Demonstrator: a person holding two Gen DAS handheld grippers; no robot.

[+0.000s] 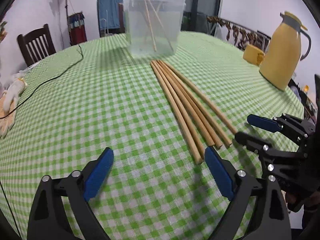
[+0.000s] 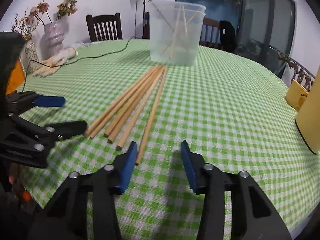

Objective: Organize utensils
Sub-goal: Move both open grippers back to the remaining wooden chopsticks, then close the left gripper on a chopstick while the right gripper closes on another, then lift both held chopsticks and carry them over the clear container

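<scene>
Several wooden chopsticks (image 1: 186, 102) lie side by side on the green checked tablecloth, their far tips near a clear plastic tub (image 1: 154, 23) that holds a few more chopsticks leaning inside. The loose chopsticks (image 2: 136, 104) and the tub (image 2: 177, 34) also show in the right wrist view. My left gripper (image 1: 159, 158) is open and empty, its right finger beside the near chopstick ends. My right gripper (image 2: 159, 153) is open and empty, its left finger touching or just beside the rightmost chopstick's near end. Each gripper shows in the other's view, the right (image 1: 242, 127) and the left (image 2: 75, 113).
A yellow thermos jug (image 1: 284, 50) and a yellow cup (image 1: 254, 55) stand at the right. A black cable (image 1: 60, 74) and white gloves (image 1: 12, 94) lie at the left. Vases with dried flowers (image 2: 53, 38) and chairs (image 2: 104, 28) stand at the table's far edge.
</scene>
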